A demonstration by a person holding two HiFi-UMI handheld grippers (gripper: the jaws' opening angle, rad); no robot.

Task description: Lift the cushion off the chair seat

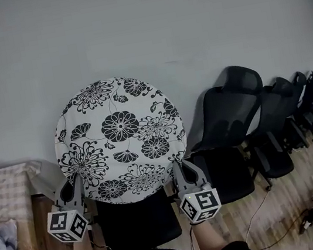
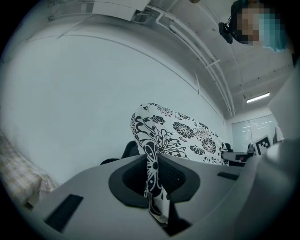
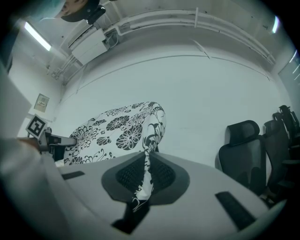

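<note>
The left gripper [image 1: 74,185] clenched the cushion's [image 1: 119,133] lower-left edge, and the right gripper [image 1: 180,169] pinched its lower-right edge. Both pairs of jaws were nearly closed on the fabric, above the chair [image 1: 138,220].

The cushion [image 1: 120,136] hangs above the chair seat [image 1: 140,222] between left tool [image 1: 74,181] and right tool [image 1: 178,166].

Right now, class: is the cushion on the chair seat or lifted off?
Lifted off: left hand-held gripper and right hand-held gripper clamp the cushion by its edge, chair seat bare below.
</note>
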